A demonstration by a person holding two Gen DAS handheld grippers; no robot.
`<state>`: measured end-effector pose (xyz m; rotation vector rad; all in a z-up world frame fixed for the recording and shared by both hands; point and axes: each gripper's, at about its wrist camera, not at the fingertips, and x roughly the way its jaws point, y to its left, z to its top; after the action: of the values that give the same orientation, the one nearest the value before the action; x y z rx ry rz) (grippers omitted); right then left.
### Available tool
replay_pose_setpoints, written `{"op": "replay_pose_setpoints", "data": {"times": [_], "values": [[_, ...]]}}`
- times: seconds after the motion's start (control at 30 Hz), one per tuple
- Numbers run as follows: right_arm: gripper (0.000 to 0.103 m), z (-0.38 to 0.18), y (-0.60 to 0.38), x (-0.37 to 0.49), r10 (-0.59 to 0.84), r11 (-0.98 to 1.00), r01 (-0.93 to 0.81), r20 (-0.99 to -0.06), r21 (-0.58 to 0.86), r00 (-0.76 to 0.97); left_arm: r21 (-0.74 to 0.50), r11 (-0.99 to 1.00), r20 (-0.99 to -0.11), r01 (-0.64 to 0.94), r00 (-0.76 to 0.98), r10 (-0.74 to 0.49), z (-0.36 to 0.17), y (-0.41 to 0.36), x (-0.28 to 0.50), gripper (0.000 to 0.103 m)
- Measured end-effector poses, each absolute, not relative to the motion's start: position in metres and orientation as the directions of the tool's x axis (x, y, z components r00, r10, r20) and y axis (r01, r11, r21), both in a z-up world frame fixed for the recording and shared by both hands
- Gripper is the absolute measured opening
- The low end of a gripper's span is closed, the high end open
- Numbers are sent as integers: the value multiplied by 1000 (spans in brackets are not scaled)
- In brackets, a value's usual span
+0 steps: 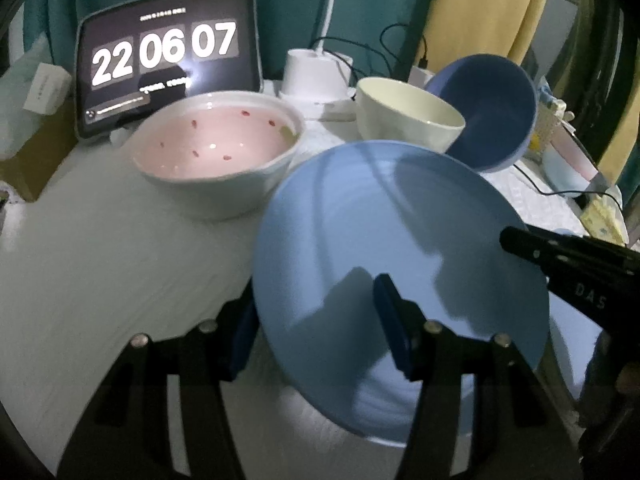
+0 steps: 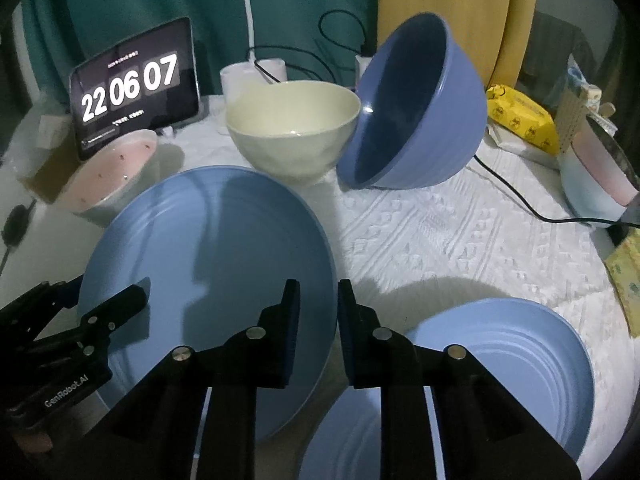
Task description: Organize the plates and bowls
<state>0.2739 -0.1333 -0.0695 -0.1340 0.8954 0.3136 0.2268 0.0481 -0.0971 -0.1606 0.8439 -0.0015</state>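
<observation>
Between both pads: blue plate (image 2: 208, 264) rim | right hand-held gripper (image 2: 318, 308) clamps it

A white textured tablecloth (image 2: 460, 236) is covering the table, and on it are sitting a pink bowl (image 1: 216, 156), a cream bowl (image 2: 294, 128), a tipped blue bowl (image 2: 416, 116), a tablet clock (image 1: 168, 56) and 1 blue plate (image 2: 516, 360).

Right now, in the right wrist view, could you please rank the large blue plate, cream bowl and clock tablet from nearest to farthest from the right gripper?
1. Large blue plate, its rim between the fingers.
2. Cream bowl, behind the plate.
3. Clock tablet, far back left.
</observation>
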Motion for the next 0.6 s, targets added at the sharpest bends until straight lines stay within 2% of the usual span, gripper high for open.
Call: {"op": "replay_pose_setpoints", "data": {"times": [0.6], "values": [[21, -38, -172, 221, 228, 954, -299, -720, 30, 655, -120, 993, -675, -20, 735, -67, -54, 14, 176, 56]]}}
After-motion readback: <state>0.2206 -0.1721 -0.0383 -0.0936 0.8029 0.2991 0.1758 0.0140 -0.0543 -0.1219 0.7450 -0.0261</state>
